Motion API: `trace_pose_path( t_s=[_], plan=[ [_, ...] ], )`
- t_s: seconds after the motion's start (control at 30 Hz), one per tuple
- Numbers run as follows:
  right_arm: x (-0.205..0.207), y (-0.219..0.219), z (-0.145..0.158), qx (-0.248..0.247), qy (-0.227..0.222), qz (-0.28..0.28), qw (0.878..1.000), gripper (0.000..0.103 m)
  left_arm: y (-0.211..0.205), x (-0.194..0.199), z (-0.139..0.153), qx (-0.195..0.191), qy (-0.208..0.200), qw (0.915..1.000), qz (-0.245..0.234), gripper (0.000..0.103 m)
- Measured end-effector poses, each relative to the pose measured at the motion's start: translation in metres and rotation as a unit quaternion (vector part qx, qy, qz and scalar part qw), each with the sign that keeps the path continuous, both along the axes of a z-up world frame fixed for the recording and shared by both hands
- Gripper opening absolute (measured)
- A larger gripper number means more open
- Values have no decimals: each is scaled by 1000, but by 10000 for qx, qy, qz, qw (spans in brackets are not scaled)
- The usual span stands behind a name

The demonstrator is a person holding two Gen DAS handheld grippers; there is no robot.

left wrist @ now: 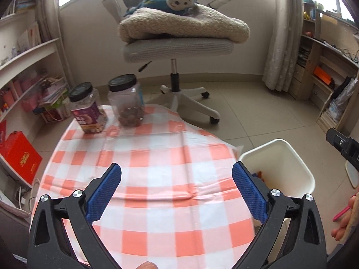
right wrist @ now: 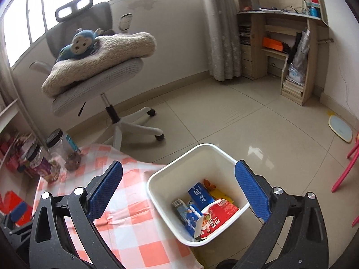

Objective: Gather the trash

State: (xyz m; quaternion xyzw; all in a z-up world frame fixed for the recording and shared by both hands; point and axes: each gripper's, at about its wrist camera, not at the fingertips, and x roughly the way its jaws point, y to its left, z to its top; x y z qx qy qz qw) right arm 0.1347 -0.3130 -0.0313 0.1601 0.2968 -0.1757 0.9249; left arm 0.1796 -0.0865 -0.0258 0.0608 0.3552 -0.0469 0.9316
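We hold two tongs over a round table covered in an orange-and-white checked cloth. The left tongs hang above the middle of the table, blue-padded fingers spread wide with nothing between them; beneath them we see only bare cloth. The right tongs sit over the table's right edge, likewise spread wide and empty, and they look straight down into a white bin that stands on the floor just beside that edge. We judge the bin is placed there so that rubbish can be dropped from the table with a short reach. Inside the bin lies the trash: a red instant-noodle packet, a blue carton, another blue-and-white wrapper, and something orange and yellow further back that we cannot identify. At the far left edge of the table stand two clear plastic jars with black lids, close together: one with a purple label and one with brown contents at the bottom. They look like stored food, not rubbish, which may be why they stay put. Behind the table an office chair carries a folded cream blanket and a blue monkey toy. With no loose litter visible on the cloth, we judge the collecting is at or near its end.
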Motion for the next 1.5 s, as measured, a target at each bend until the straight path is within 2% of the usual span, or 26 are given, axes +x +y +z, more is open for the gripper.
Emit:
trace_pose_path(
  t_s=[0.07, 0.27, 0.37, 0.47, 0.6, 0.73, 1.03, 1.5],
  plan=[
    [7, 32, -3, -276, 52, 308, 9991, 96, 25, -2, -3, 105, -18, 9998, 195, 96],
    [21, 119, -16, -1125, 112, 975, 9888, 96, 99, -9, -18, 85, 66, 9966, 818, 96],
    [26, 150, -19, -1260, 51, 1188, 9849, 96, 128, -15, -26, 83, 73, 9948, 1011, 96],
    [30, 173, -25, -1191, 105, 1406, 9828, 96, 154, -22, -38, 22, 45, 9930, 1177, 96],
    [32, 194, -36, -1162, 244, 1594, 9801, 96, 180, -18, -51, -377, 348, 9892, 1376, 96],
    [33, 208, -39, -1157, 230, 1688, 9786, 96, 183, -18, -44, -401, 147, 9899, 1353, 96],
    [38, 213, -31, -734, 148, 1682, 9829, 96, 183, -21, -39, -408, 237, 9915, 1216, 96],
    [34, 210, -32, -814, 127, 1756, 9810, 96, 184, -23, -36, -497, 289, 9901, 1282, 96]
  ],
)
